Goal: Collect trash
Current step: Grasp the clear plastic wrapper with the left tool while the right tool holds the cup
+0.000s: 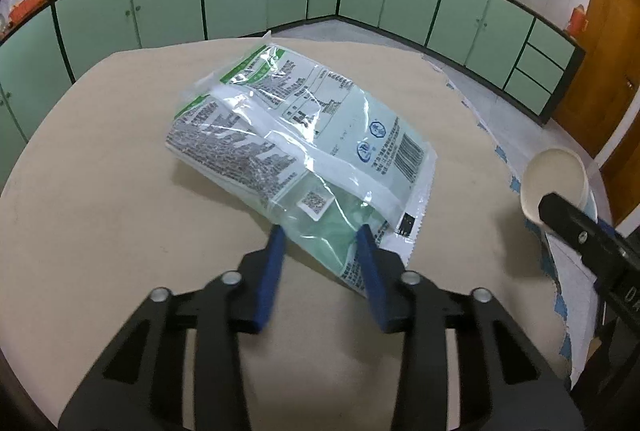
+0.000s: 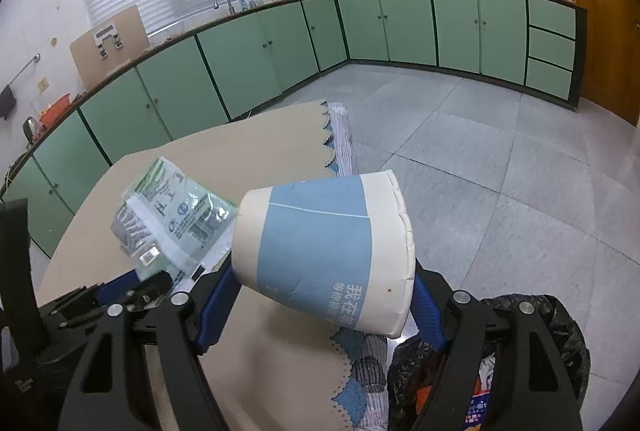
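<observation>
Nearest the left tool (image 1: 320,235), the near corner of a plastic packet (image 1: 296,135) lies between its two blue fingers (image 1: 370,263); the jaws stand fairly narrow with the film bunched between them, and the right-hand finger touches it, but whether both pads press on it cannot be told. The rest of the packet stretches away ahead of the tool, lying flat on the tan tabletop (image 1: 100,171). It looks empty or nearly so: thin, crinkly, glossy film, so I judge it very light, limp and slippery. The corner is a fair place to take it, though a pinch deeper in, across the crimped seam, would slip less (loose film tends to slide out of smooth pads).

The right tool (image 2: 324,287) grips a paper cup (image 2: 320,247) across its wide rim end, jaws spread far, the cup tipped on its side with its base pointing ahead and to the left. The rim looks dented, so the cup is light and soft and crushes easily; a gentle squeeze is enough.

Just below and to the right of this tool, a black bin bag (image 2: 560,343) stands open beside the tabletop's edge, with other rubbish inside. Beyond lie the grey floor tiles and green cabinets (image 2: 240,59).
</observation>
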`<state>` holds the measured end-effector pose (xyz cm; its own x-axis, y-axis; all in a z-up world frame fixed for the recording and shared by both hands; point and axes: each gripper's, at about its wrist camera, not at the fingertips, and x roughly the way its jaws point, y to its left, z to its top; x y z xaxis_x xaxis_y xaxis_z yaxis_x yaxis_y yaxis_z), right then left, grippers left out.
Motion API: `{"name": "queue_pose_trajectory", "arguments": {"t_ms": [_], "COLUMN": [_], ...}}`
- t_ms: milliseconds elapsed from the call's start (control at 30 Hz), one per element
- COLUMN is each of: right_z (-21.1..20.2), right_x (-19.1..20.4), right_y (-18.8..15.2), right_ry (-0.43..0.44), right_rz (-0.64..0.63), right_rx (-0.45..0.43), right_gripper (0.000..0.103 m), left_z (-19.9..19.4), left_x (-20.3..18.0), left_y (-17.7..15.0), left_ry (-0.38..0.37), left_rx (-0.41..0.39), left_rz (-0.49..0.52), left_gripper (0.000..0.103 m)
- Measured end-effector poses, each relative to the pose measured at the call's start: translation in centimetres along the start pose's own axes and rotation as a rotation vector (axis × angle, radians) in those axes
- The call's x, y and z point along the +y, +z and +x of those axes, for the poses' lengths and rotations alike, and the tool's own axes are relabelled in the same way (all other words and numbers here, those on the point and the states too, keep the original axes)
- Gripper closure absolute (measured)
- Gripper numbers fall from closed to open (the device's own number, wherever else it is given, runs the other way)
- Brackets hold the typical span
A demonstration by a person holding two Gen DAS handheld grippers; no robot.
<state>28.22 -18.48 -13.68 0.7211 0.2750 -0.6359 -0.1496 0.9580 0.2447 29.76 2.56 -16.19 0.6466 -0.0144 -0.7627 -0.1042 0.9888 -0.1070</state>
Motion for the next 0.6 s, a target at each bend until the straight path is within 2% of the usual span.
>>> {"name": "queue_pose_trajectory", "arguments": {"t_ms": [67, 100, 133, 300, 600], "right_z": [-0.1, -0.1, -0.1, -0.6, -2.8], "right_x": [-0.1, -0.2, -0.3, -0.3, 0.3], "right_y": [0.0, 0.0, 0.1, 0.0, -0.4], "right_ry": [-0.003, -0.005, -0.007, -0.018, -0.007], "right_rz": [0.001, 0.002, 0.003, -0.003, -0.015], "right_rx": [0.001, 0.000, 0.000, -0.003, -0.034], "right_gripper": [0.028, 0.028, 0.028, 0.028, 0.028], "left_z": [-0.3, -0.4, -0.4, -1.0, -3.2], "left_x": [0.0, -0.1, -0.1, 0.4, 0.7], "left_y": [-0.2, -0.3, -0.2, -0.2, -0.7], "left_ry": [0.011, 0.005, 0.012, -0.013, -0.033], "left_rx": [-0.008, -0.011, -0.014, -0.038, -0.079], "left_rz": [0.011, 0.018, 0.019, 0.002, 0.018], "left_gripper": [0.078, 0.090, 0.097, 0.101, 0.102]}}
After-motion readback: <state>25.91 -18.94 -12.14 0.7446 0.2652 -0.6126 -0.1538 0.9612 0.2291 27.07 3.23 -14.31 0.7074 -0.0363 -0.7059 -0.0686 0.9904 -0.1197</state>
